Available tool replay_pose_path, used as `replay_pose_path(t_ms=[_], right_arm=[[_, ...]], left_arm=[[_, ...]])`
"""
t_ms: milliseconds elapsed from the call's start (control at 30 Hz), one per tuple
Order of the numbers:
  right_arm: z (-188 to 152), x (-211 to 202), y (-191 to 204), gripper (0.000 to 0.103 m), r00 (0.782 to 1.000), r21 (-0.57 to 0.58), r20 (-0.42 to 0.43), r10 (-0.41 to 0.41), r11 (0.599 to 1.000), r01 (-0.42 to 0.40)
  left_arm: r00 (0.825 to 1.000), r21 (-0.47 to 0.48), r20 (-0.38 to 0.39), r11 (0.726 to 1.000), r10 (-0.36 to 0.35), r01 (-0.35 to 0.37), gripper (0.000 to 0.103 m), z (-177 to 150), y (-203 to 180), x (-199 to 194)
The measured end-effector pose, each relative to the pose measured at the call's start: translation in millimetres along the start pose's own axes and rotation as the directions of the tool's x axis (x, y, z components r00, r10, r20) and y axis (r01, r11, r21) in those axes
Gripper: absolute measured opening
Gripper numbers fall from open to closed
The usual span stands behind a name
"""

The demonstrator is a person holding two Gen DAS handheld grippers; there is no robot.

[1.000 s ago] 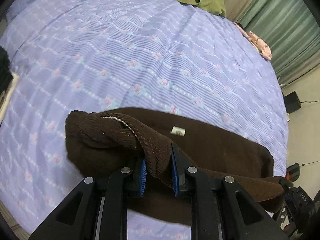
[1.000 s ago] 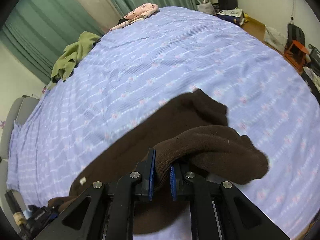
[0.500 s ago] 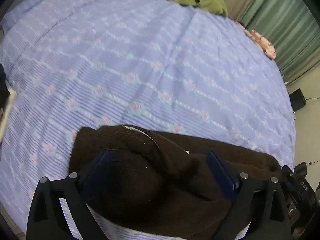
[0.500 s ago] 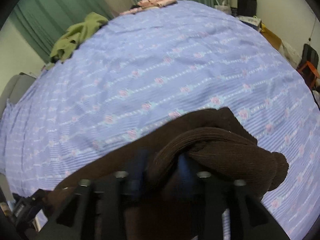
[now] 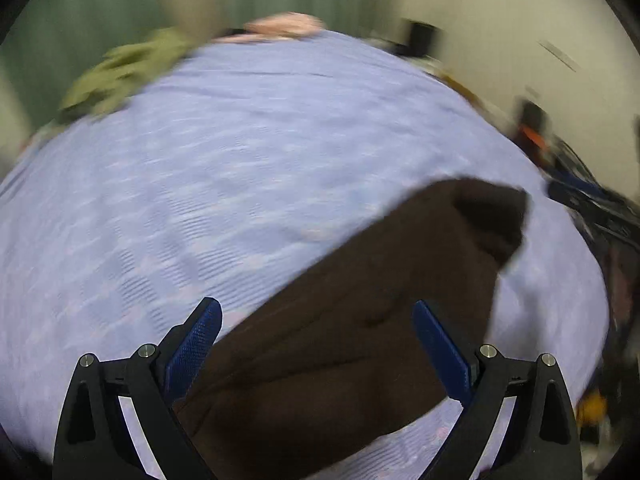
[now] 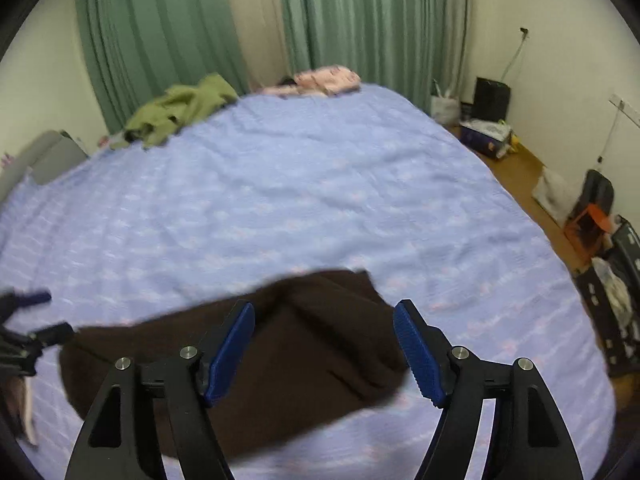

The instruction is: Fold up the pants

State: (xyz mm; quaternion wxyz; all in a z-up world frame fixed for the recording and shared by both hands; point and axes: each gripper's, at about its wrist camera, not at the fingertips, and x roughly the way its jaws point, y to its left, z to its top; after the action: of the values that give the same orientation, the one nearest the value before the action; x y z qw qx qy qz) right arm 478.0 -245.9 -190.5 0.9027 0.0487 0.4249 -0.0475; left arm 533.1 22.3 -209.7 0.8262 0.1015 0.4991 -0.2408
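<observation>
The dark brown pants (image 5: pixel 352 336) lie folded in a flat band on the lilac bedspread (image 5: pixel 240 168), near its front edge. My left gripper (image 5: pixel 316 344) is open and empty above the pants' near end. The left wrist view is blurred by motion. In the right wrist view the pants (image 6: pixel 280 364) lie across the front of the bed. My right gripper (image 6: pixel 324 348) is open and empty just above them, its blue pads (image 6: pixel 416 356) well apart.
A green garment (image 6: pixel 180 112) and a pink garment (image 6: pixel 324 80) lie at the bed's far edge by green curtains (image 6: pixel 160 32). Bags and boxes (image 6: pixel 488 128) stand on the wooden floor at right. A grey chair (image 6: pixel 48 156) is at far left.
Both grippers have opened and let go of the pants, then lifted and tilted up. The raised fold of cloth has dropped flat onto the pants.
</observation>
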Motion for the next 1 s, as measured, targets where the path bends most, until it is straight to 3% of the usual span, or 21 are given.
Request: replay_pose_path(t_ms=[33, 100, 367, 433, 467, 500, 533, 567, 633, 833, 1000], right_arm=[[-1.7, 3.7, -5.4, 0.073, 1.0, 0.005, -0.011, 0.005, 1.0, -0.005], [-8.0, 14.7, -19.7, 0.073, 0.999, 0.023, -0.031, 0.01, 1.0, -0.009], [-23.8, 60.4, -48.1, 0.073, 0.993, 0.042, -0.115, 0.023, 0.999, -0.019], [-24.0, 69.9, -49.4, 0.072, 0.991, 0.027, -0.133, 0.017, 1.0, -0.014], [-23.8, 72.0, -49.5, 0.07, 0.991, 0.023, -0.132, 0.026, 0.999, -0.023], [-21.9, 74.9, -49.6, 0.067, 0.991, 0.014, -0.128, 0.029, 1.0, -0.027], [-20.4, 77.0, -50.0, 0.058, 0.992, 0.007, -0.126, 0.023, 1.0, -0.022], [-18.5, 80.4, -50.1, 0.048, 0.992, 0.0, -0.127, 0.021, 1.0, -0.021], [-14.0, 91.9, -49.9, 0.031, 0.988, 0.004, -0.15, 0.044, 0.999, -0.044], [8.2, 91.9, -41.9, 0.028, 0.992, 0.013, -0.12, 0.034, 0.999, -0.032], [39.1, 134.5, -26.2, 0.028, 0.979, -0.049, -0.202, 0.005, 0.999, -0.015]], left_arm=[[0.998, 0.03, -0.038, 0.998, -0.053, 0.055, 0.097, 6.0, -5.6, 16.6], [0.994, 0.075, -0.077, 0.993, -0.083, 0.089, 0.096, 13.5, -15.7, 39.9], [0.973, 0.09, -0.207, 0.988, -0.103, 0.124, 0.093, 17.3, -22.1, 113.8], [0.966, 0.095, -0.239, 0.988, -0.099, 0.124, 0.083, 12.9, -23.7, 128.3], [0.965, 0.09, -0.244, 0.988, -0.099, 0.124, 0.078, 10.7, -22.0, 133.3], [0.964, 0.081, -0.245, 0.989, -0.099, 0.122, 0.063, 8.2, -20.1, 136.8], [0.964, 0.071, -0.244, 0.99, -0.105, 0.125, 0.051, 6.3, -18.6, 139.3], [0.962, 0.045, -0.244, 0.989, -0.124, 0.139, 0.048, 3.7, -15.8, 141.2], [0.96, 0.005, -0.237, 0.988, -0.151, 0.156, 0.031, 0.5, -12.3, 139.7], [0.974, -0.068, -0.142, 0.983, -0.176, 0.168, 0.025, -7.0, -3.4, 98.1], [0.978, -0.111, -0.151, 0.986, -0.141, 0.125, 0.026, 0.2, 10.1, 103.3]])
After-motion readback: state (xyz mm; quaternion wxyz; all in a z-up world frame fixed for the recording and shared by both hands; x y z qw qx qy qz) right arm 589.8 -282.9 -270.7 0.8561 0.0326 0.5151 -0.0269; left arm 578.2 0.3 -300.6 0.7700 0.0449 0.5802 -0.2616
